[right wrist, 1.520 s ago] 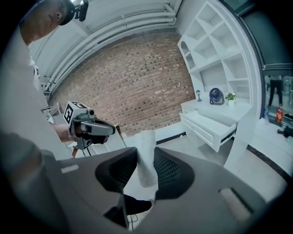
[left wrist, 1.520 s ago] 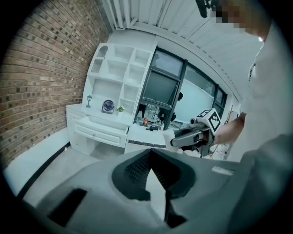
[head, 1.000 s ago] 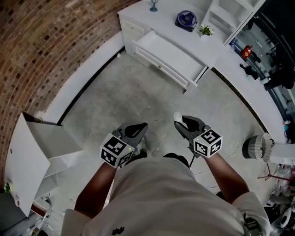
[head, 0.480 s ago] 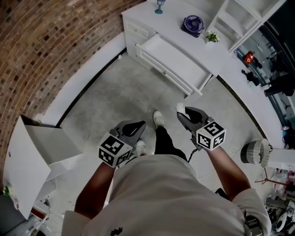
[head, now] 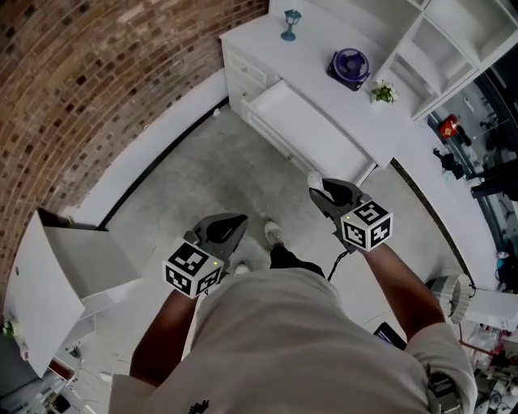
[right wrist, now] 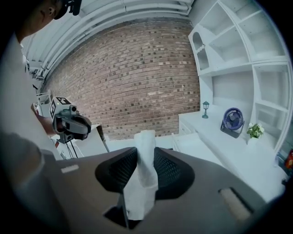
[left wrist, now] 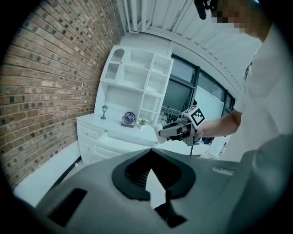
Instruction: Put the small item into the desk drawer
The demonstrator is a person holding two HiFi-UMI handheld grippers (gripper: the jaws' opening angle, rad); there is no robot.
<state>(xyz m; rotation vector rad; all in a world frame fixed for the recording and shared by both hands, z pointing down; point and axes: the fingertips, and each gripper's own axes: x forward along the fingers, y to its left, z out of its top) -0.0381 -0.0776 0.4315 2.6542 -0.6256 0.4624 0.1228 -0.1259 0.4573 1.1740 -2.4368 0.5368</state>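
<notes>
In the head view my right gripper is shut on a small white folded item, held just short of the open desk drawer. The right gripper view shows the white item pinched upright between the jaws of the right gripper, with the drawer ahead to the right. My left gripper hangs over the concrete floor, shut and empty. In the left gripper view the left gripper shows only a thin sliver of gap, and the right gripper is ahead with the item.
On the white desk stand a small lamp, a purple fan and a little plant; white shelves rise behind. Brick wall on the left. An open white cabinet sits at lower left. The person's shoe is between the grippers.
Both grippers have travelled toward the desk as the person steps forward. The right gripper with the white item now reaches the drawer's near corner. Neither jaw state changed.
</notes>
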